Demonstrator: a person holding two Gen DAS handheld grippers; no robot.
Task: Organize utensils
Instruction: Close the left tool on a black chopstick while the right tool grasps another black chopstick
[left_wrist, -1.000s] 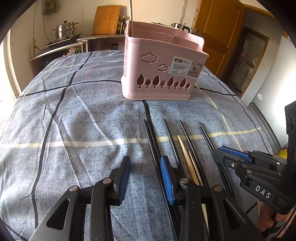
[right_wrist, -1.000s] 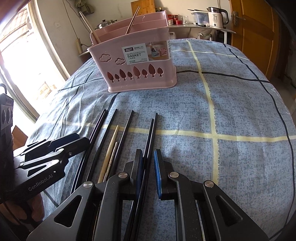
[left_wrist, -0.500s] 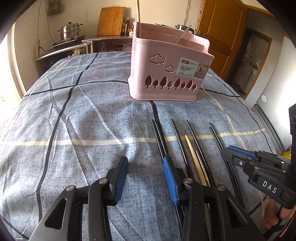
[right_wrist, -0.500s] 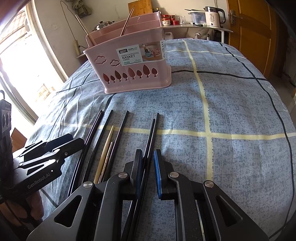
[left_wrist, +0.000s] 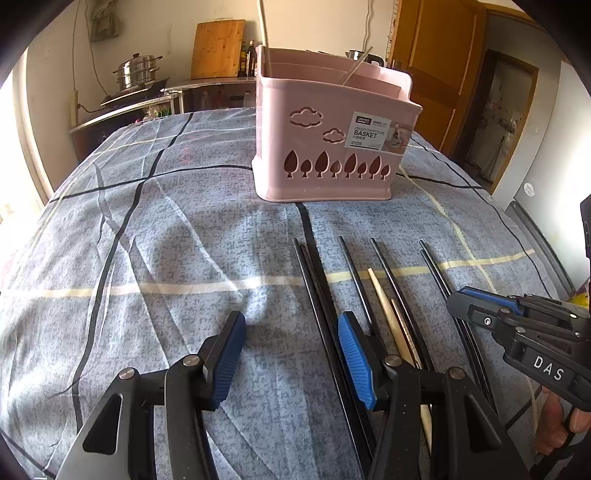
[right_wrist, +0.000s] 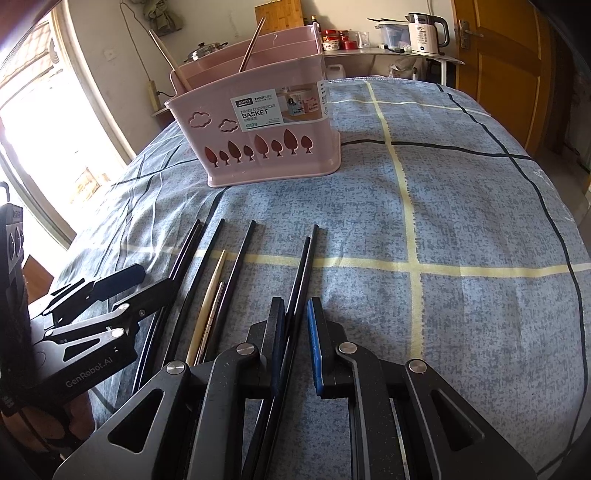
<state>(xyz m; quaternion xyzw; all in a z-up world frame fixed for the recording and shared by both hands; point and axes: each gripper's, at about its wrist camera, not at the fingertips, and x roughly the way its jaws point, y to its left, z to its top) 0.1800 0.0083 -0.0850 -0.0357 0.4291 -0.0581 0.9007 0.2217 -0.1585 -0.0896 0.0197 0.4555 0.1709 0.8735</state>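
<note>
Low over the blue patterned cloth (left_wrist: 155, 236) that covers the bench, both grippers point toward a pink utensil basket (left_wrist: 332, 147) standing upright at the far side. The left gripper (left_wrist: 291, 350) is spread wide, its blue pads (left_wrist: 225, 358) well apart with only cloth between them; its right pad sits just beside the leftmost pair of black chopsticks (left_wrist: 314, 295). The right gripper (right_wrist: 295, 339) is nearly closed around another pair of black chopsticks (right_wrist: 304, 266), which runs through the narrow gap between its fingers; whether the pads actually press on the sticks cannot be told, since a sliver of space shows on the blue-pad side. Between these two pairs lie more chopsticks in a loose row, roughly parallel and pointing toward the basket: two single black ones, a pale wooden chopstick (right_wrist: 210, 299) and a shorter dark brown chopstick (right_wrist: 216, 314) close against it. From the left wrist view the right gripper appears at the right edge (left_wrist: 517, 325), resting over the rightmost black pair. The basket carries cloud and tree cut-outs and a label (right_wrist: 258, 109) reading "BASKET"; a few utensil handles (right_wrist: 251, 44) lean out of its compartments. Behind it are a kettle (right_wrist: 426, 33) on a shelf, a steel pot (left_wrist: 136, 74) and a wooden cutting board (left_wrist: 218, 48).
</note>
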